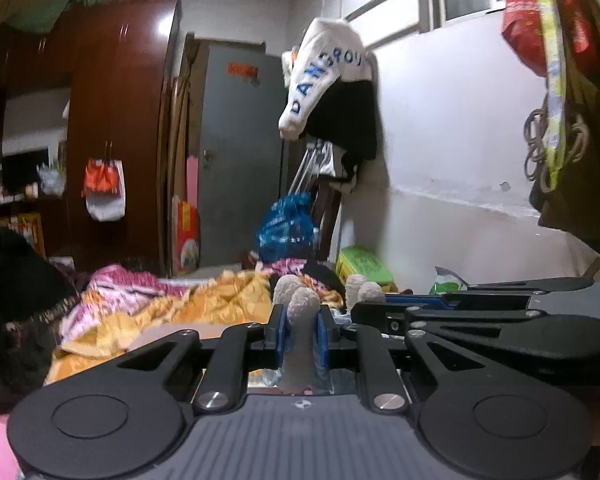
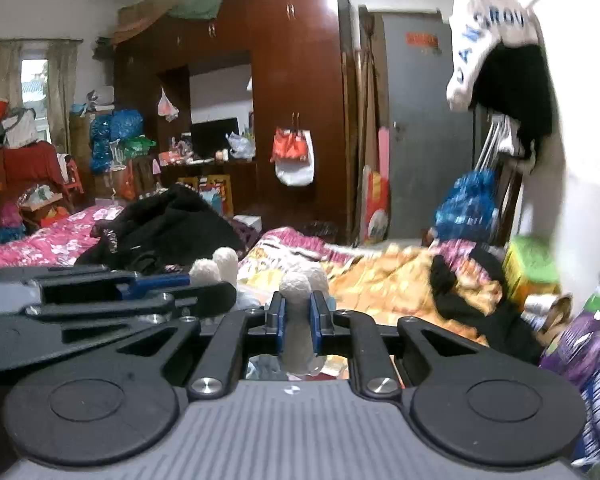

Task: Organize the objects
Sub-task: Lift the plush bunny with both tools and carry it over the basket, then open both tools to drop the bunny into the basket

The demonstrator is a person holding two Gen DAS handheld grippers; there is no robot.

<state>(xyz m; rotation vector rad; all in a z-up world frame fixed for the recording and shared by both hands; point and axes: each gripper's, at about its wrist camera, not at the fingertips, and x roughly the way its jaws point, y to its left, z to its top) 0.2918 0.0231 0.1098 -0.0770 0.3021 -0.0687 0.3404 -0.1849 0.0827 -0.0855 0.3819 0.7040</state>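
Above the bed (image 2: 400,276): left gripper (image 1: 300,336) and right gripper (image 2: 298,330), side by side, each clamped narrow on a fuzzy white cloth (image 1: 300,320), apparently one piece held aloft between them. Step judged: carrying or folding; next, a clear spot to set it. Legible: "DANGROU" on hanging white garment (image 1: 324,76).
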